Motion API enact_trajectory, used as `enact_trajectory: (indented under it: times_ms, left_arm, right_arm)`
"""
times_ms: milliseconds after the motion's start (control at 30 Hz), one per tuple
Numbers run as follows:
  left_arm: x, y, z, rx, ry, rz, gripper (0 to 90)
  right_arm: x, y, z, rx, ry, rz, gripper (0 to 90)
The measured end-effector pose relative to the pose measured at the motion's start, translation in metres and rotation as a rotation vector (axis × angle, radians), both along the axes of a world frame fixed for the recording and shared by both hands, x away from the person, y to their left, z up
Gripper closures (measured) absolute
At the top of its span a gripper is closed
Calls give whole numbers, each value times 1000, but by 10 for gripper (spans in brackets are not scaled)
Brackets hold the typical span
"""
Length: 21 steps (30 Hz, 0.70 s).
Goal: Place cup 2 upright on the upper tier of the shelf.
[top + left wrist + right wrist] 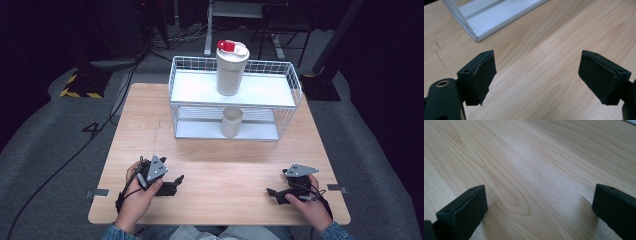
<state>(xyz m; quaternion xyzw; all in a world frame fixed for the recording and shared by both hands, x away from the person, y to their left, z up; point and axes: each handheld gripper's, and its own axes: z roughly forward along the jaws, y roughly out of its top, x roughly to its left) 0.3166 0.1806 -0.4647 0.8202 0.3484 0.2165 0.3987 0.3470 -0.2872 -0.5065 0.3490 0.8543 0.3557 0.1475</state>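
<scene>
A white wire rack (173, 84) with two shelves stands at the far middle of the wooden table (225, 167). A tall cream tumbler (230, 72) with a red flip lid stands on its top shelf. A small cream cup (232, 121) sits on the lower shelf. My left gripper (172, 184) rests low over the near left of the table, jaws apart and empty; in the left gripper view (537, 75) bare wood lies between the pads and the rack's corner (486, 20) shows ahead. My right gripper (275, 194) sits at the near right, likewise open (539, 205) over bare wood.
Grey carpet surrounds the table. Black cables (75, 150) run across the floor at the left, past a yellow-and-black striped base (79, 86). Desk legs (207, 35) and dark stands are behind the rack. Bare wood lies between the grippers and the rack.
</scene>
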Motion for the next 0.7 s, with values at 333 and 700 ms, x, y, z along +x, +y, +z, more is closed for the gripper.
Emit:
enact_trajectory:
  times_ms: [333, 700]
  left_arm:
    - [5, 5, -28, 25, 103, 28, 156]
    - [10, 5, -39, 55, 181, 64, 153]
  right_arm:
    - [0, 0, 0, 0, 0, 0, 0]
    - [0, 0, 0, 0, 0, 0, 0]
